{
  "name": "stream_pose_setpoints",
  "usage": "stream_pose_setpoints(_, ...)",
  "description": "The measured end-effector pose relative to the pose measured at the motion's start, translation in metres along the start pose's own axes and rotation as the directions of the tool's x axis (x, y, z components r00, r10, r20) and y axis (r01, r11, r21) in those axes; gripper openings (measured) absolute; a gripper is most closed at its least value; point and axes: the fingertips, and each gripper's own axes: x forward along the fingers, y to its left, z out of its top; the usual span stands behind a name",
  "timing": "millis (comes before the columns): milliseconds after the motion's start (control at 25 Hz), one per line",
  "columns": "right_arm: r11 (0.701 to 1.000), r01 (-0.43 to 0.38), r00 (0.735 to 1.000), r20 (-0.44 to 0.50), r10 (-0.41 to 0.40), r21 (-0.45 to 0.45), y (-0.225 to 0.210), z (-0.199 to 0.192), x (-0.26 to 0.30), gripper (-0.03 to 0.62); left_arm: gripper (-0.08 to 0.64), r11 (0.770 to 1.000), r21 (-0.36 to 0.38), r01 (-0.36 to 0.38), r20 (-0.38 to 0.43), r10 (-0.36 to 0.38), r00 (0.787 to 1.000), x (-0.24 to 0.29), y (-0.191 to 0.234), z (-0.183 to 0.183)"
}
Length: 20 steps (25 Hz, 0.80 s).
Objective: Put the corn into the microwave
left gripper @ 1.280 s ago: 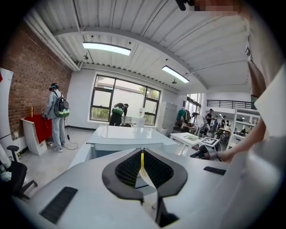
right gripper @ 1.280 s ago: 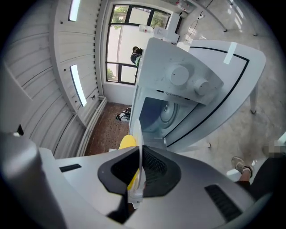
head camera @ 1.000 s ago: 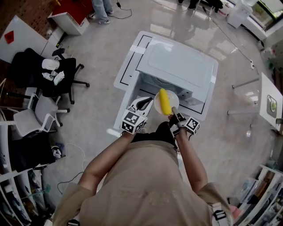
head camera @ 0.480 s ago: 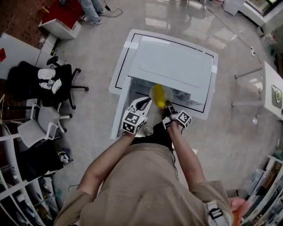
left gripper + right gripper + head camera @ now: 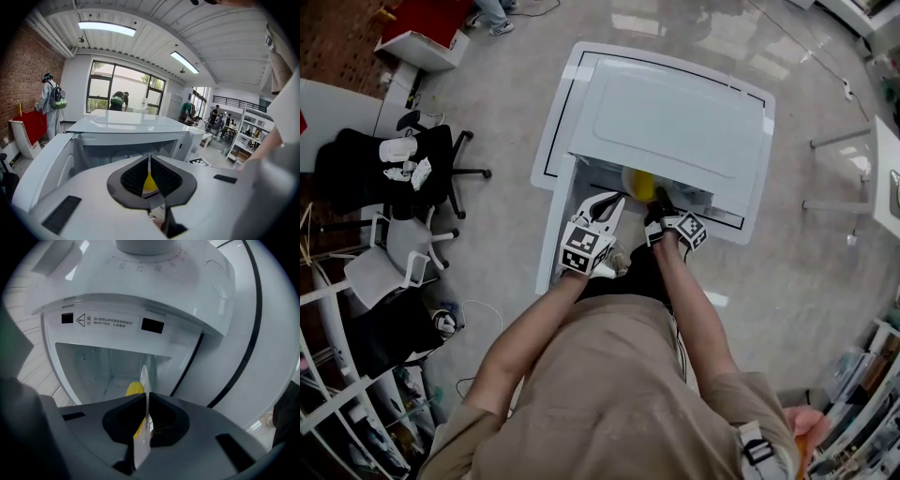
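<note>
The yellow corn (image 5: 640, 182) lies on a small white plate (image 5: 628, 178) at the mouth of the white microwave (image 5: 675, 112). My right gripper (image 5: 659, 199) is shut on the plate's near rim. In the right gripper view the plate (image 5: 144, 373) runs edge-on between the jaws, the corn (image 5: 134, 389) beside it, and both reach into the open cavity (image 5: 103, 366). My left gripper (image 5: 617, 200) hovers just left of the plate, jaws shut with nothing held. In the left gripper view (image 5: 149, 158) a sliver of yellow shows through the hollow behind the tips. The open door (image 5: 555, 225) swings out to the left.
The microwave stands on a white table (image 5: 558, 103) marked with a black line. Black office chairs (image 5: 403, 159) and shelving stand to the left, a red cabinet (image 5: 422, 23) at the back left. Another table edge (image 5: 886, 178) is at the right. People (image 5: 51, 103) stand by the windows.
Both grippers have moved forward and down toward the microwave. The plate with the corn went from in front of the opening to its mouth, partly under the top edge.
</note>
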Motion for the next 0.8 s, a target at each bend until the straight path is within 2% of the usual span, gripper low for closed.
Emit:
stream_pose_setpoints(240,1.000,0.022,0.997,0.068,-0.023,0.022,-0.001,0.010,0.014,0.017,0.006,1.000,-0.017,-0.007,0.009,0.007,1.000,-0.004,0.000,-0.005)
stream_pose_setpoints(440,0.994,0.112,0.990,0.091,-0.109,-0.019,0.002,0.017,0.026,0.017,0.006,0.999,-0.032,-0.012,0.004,0.012,1.000,-0.011,0.001,-0.012)
stream_pose_setpoints(520,0.992,0.120,0.990,0.081,-0.118,-0.029,0.004,0.017,0.026,0.022,0.006,0.999,-0.034,-0.011,0.006,0.011,1.000,-0.014,0.000,-0.012)
stream_pose_setpoints(640,0.994,0.104,0.991,0.090,-0.100,-0.039,0.008,0.018,0.015,0.115,0.006,0.999,-0.035,-0.004,0.013,0.005,1.000,-0.017,-0.003,-0.010)
stream_pose_setpoints(720,0.989,0.111,0.988,0.115,-0.100,-0.096,0.010,0.019,0.001,0.127,0.006,0.999,-0.036,0.002,0.018,-0.002,1.000,-0.019,-0.005,-0.007)
stream_pose_setpoints(800,0.961,0.140,0.986,0.118,-0.114,-0.239,0.009,0.015,-0.013,0.137,0.006,0.999,-0.036,0.010,0.024,-0.009,1.000,-0.020,-0.006,-0.004)
